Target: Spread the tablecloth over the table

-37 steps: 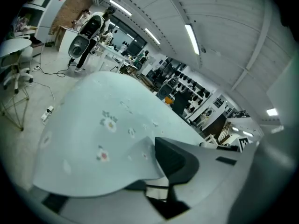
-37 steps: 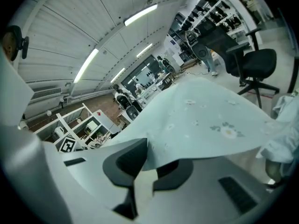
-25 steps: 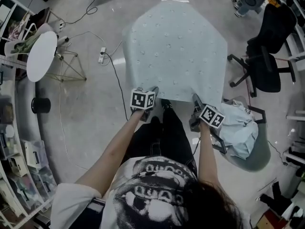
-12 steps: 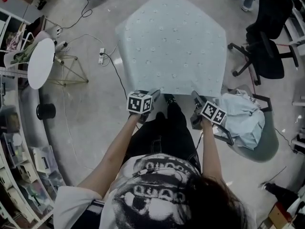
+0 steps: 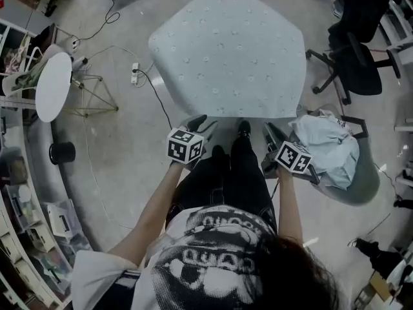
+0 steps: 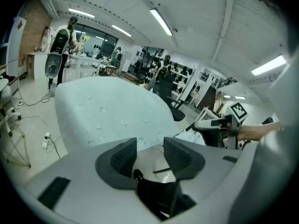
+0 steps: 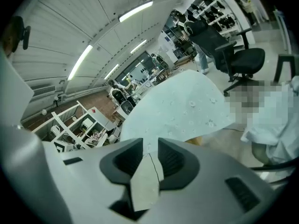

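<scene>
The pale blue flowered tablecloth (image 5: pixel 229 50) lies spread over the table, its near edge hanging straight in front of me. The cloth fills the middle of the left gripper view (image 6: pixel 112 111) and of the right gripper view (image 7: pixel 187 106). My left gripper (image 5: pixel 201 124) hovers just short of that edge, over my legs. Its jaws stand apart and are closing, with nothing between them (image 6: pixel 149 146). My right gripper (image 5: pixel 271 134) hangs near the cloth's right corner. Its jaws are also apart and closing, and only floor shows through the gap (image 7: pixel 150 148).
A heap of pale cloth (image 5: pixel 329 150) lies on a chair right of my right gripper. A black office chair (image 5: pixel 355 50) stands at the table's right. A white round side table (image 5: pixel 53 86), a power strip with cable (image 5: pixel 137 76) and shelves are on the left.
Both grippers have let go of the cloth's near edge, opened, and drawn back toward me and up. The cloth's edge now hangs free at the table.
</scene>
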The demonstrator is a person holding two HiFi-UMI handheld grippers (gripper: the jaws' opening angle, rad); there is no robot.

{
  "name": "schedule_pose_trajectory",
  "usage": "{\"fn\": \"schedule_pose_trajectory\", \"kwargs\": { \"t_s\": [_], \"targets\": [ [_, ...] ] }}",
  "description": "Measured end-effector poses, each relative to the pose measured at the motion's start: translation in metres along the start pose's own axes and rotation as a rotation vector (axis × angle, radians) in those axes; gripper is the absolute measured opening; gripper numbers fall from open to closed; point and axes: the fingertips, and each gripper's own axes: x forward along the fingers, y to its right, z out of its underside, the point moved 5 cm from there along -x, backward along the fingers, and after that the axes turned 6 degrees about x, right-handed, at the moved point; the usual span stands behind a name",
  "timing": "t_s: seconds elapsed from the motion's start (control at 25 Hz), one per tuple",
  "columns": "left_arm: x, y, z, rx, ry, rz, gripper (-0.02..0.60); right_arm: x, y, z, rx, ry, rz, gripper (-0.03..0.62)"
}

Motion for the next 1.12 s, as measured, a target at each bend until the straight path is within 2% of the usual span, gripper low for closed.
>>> {"fn": "schedule_pose_trajectory", "kwargs": {
  "t_s": [0.24,0.4,0.52,0.68,0.8,0.88,1.12],
  "targets": [
    [-0.015,0.022,-0.017,0.016,0.076,0.056,0.184,-0.018,-0.038,-0.01,-0.019,0.062,-0.061,0.085],
    [-0.019,0.042,-0.023,0.054,0.092,0.11,0.183,-0.031,-0.049,-0.017,-0.047,0.084,-0.058,0.071],
    [-0.021,0.055,-0.024,0.131,0.072,0.146,0.175,-0.04,-0.055,-0.019,-0.053,0.103,-0.054,0.058],
    [-0.018,0.078,-0.022,0.289,0.023,0.182,0.17,-0.061,-0.059,-0.016,-0.064,0.125,-0.056,0.054],
    [-0.017,0.103,-0.024,0.395,0.019,0.204,0.167,-0.084,-0.056,-0.011,-0.064,0.154,-0.06,0.049],
    [-0.02,0.12,-0.026,0.429,0.028,0.217,0.163,-0.099,-0.054,-0.005,-0.06,0.17,-0.063,0.049],
    [-0.043,0.177,-0.017,0.466,0.061,0.256,0.143,-0.15,-0.055,0.023,-0.059,0.195,-0.079,0.049]
  ]
}}
